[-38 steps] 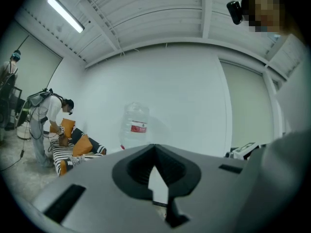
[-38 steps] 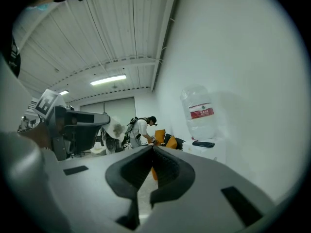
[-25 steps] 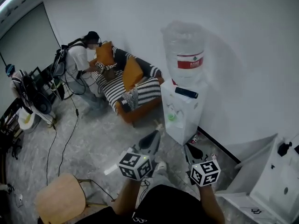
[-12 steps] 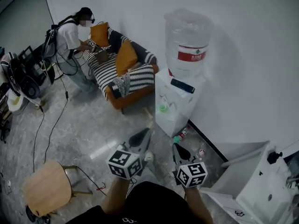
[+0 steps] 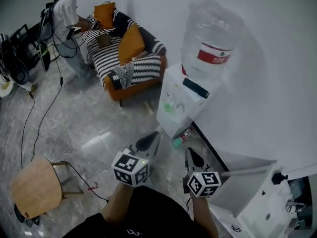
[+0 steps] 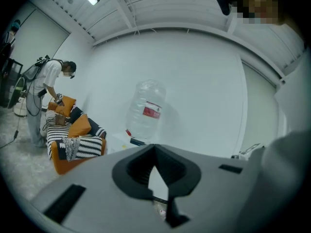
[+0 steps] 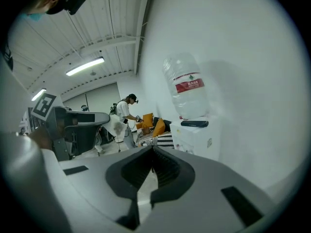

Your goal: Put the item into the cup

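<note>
The left hand-held gripper (image 5: 148, 145) and the right hand-held gripper (image 5: 191, 156) are held low in front of the person, side by side and apart, both pointing toward the dispenser (image 5: 174, 114). Each gripper's own view shows its pads pressed together at the tips with nothing between them: both are clenched and empty.

The task does not look begun. No item is in either grip, and no cup can be made out for sure. A small green thing (image 5: 168, 106) sits on the dispenser's front and may be the cup, but it is too small to tell. A dark flat thing (image 5: 194, 88) lies on the dispenser's top, just beside the big water bottle (image 5: 213, 36), and a small bottle (image 5: 180, 138) lies on the floor at its foot. The next move, as I judge it, calls for finding the item, bringing one gripper to it and parting the jaws before any grasp.

No worktop shows. The floor (image 5: 74, 128) is grey, glossy stone with cables across it. A striped sofa (image 5: 143, 69) with orange cushions stands against the white wall, another person (image 5: 63, 19) bends over it, a wooden stool (image 5: 33, 187) stands at the left, and a white cabinet (image 5: 255, 202) is at the right.
</note>
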Demonstrator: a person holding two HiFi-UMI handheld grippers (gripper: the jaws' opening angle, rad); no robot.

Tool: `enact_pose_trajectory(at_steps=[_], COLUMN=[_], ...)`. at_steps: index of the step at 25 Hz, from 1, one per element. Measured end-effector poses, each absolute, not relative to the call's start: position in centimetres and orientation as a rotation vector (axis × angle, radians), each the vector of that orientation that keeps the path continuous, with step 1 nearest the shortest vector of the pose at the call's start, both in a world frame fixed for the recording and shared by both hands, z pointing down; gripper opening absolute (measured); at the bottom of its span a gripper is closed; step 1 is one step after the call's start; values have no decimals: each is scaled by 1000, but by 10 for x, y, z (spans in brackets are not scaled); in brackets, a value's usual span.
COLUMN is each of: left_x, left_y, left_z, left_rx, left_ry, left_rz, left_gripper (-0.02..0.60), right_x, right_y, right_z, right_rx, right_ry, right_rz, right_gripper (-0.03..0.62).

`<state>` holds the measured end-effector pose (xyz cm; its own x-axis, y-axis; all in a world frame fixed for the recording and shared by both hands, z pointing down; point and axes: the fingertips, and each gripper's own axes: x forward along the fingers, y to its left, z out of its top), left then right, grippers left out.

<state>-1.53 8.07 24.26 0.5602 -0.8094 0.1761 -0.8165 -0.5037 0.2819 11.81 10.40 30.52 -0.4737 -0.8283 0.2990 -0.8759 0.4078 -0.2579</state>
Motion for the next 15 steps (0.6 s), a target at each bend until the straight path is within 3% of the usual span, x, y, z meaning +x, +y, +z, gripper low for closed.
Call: enact_pose_trajectory(at_steps=[15], left_x=[-81], left_y=[-80], left_z=[247], left_rx=[2439], left_ry=[-1339], left_rz=[-12], left_gripper=[14], right_x=[7], right_y=[-76], right_z=[276], right_rx=[1323], right_ry=[-2555], right_rz=[414], right_gripper=[9])
